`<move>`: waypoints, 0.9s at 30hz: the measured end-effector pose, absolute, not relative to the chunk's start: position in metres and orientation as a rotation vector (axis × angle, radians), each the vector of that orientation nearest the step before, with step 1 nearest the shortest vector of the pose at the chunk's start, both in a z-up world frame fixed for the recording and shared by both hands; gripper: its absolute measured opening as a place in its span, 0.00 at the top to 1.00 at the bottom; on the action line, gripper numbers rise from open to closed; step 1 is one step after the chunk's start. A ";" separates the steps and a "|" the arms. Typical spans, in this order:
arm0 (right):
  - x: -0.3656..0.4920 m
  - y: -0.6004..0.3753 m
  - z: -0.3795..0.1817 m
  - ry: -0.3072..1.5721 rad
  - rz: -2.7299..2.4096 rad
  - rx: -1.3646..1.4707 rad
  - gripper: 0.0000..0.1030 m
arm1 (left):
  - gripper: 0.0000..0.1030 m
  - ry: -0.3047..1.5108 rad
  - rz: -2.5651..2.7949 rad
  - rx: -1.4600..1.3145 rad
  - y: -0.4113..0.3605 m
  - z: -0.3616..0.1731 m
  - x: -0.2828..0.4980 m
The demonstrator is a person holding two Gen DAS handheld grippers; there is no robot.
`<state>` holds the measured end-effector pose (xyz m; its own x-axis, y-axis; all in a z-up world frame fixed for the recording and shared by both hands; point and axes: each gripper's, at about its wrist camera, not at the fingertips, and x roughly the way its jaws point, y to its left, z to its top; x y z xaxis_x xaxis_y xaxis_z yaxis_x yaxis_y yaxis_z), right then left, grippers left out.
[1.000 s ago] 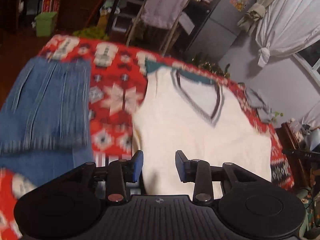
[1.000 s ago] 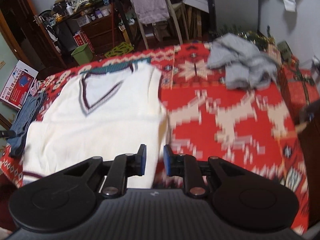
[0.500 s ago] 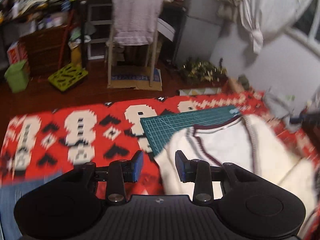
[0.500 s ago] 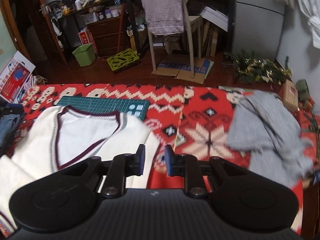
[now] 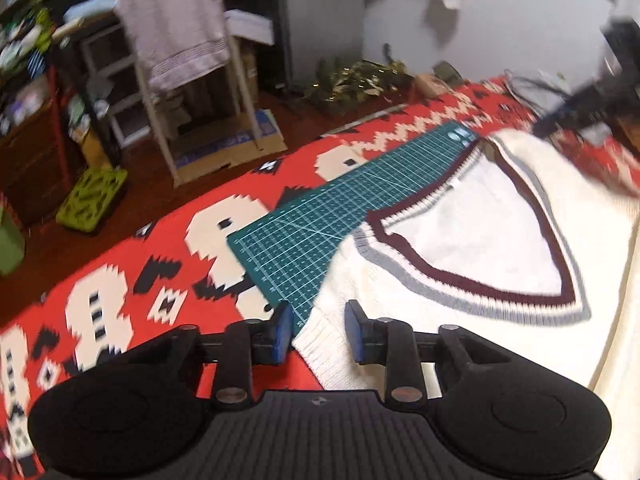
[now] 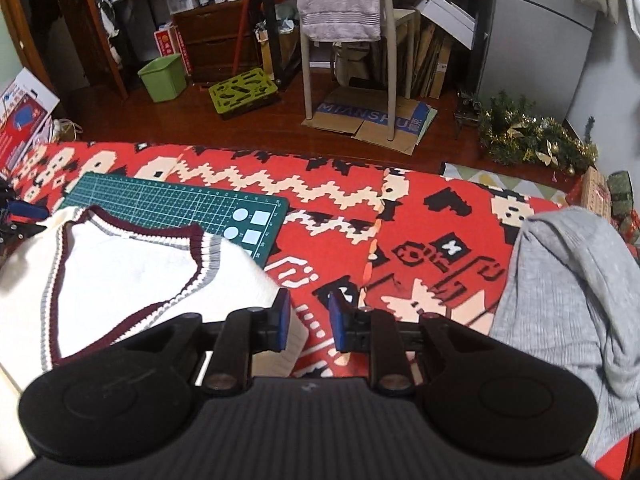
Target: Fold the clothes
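Observation:
A cream sleeveless V-neck sweater (image 5: 472,236) (image 6: 120,264) with maroon and grey trim lies flat on the red patterned cloth, its collar over a green cutting mat (image 5: 320,216) (image 6: 176,204). My left gripper (image 5: 318,332) is open, and the ribbed left shoulder edge of the sweater lies between its blue fingers. My right gripper (image 6: 307,320) is open just past the sweater's right shoulder, over red cloth, with its left finger at the knit edge. A grey garment (image 6: 568,288) lies crumpled on the right.
The red patterned cloth (image 6: 392,208) covers the work surface, whose far edge drops to a wooden floor. Beyond stand a chair draped with a towel (image 6: 340,0), a green bin (image 6: 162,78), flattened cardboard (image 6: 372,120) and a tinsel garland (image 6: 528,136).
Both grippers have travelled from the sweater's lower hem up to its shoulders. The folded jeans have left the left wrist view. Both grippers stay open.

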<state>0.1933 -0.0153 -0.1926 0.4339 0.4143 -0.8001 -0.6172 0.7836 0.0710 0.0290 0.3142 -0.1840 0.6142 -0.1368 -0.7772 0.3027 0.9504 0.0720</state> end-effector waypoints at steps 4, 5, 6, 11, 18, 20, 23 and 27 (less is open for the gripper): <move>0.197 -0.009 -0.196 0.910 0.683 -0.281 0.77 | 0.93 0.892 -0.269 0.190 0.315 -0.183 0.031; 0.198 -0.008 -0.197 0.908 0.689 -0.291 0.73 | 0.94 0.894 -0.262 0.194 0.313 -0.182 0.031; 0.197 -0.007 -0.198 0.904 0.700 -0.300 0.72 | 0.94 0.893 -0.253 0.203 0.312 -0.182 0.030; 0.189 0.001 -0.199 0.901 0.768 -0.351 0.72 | 0.95 0.861 -0.200 0.235 0.312 -0.175 0.025; 0.177 0.013 -0.203 0.879 0.849 -0.438 0.73 | 0.95 0.853 -0.184 0.208 0.322 -0.166 0.023; 0.179 0.015 -0.203 0.884 0.849 -0.431 0.73 | 0.95 0.859 -0.185 0.216 0.321 -0.167 0.023; 0.187 0.014 -0.206 0.917 0.866 -0.377 0.79 | 0.95 0.873 -0.180 0.205 0.321 -0.171 0.025; 0.190 0.016 -0.202 0.936 0.864 -0.382 0.94 | 0.95 0.892 -0.170 0.176 0.324 -0.177 0.027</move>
